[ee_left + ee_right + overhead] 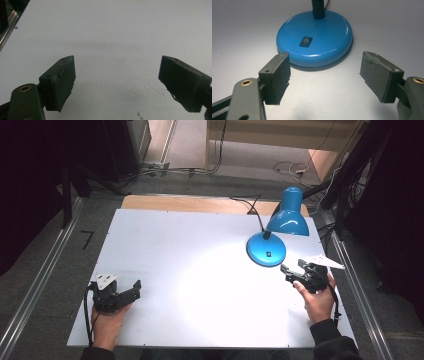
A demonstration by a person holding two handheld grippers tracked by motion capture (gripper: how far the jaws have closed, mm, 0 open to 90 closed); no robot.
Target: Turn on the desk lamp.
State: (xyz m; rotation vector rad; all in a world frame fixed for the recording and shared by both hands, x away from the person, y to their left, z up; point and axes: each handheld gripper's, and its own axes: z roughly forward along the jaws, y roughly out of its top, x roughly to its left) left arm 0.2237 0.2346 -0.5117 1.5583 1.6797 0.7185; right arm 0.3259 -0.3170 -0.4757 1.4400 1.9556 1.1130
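Note:
A blue desk lamp stands at the table's far right, its round base (266,249) flat on the white top and its shade (288,216) bent down over the base; it throws a bright patch on the table. A black rocker switch (306,41) sits on the base (317,37). My right gripper (294,270) is open just in front of the base, jaws wide apart and pointing at it, nothing between them (324,75). My left gripper (131,291) rests open near the front left of the table, holding nothing (117,75).
The white tabletop (190,270) sits on a wooden table. The lamp's black cord (250,205) runs off the far edge. Metal rails (35,285) flank both sides. Cables lie on the floor beyond.

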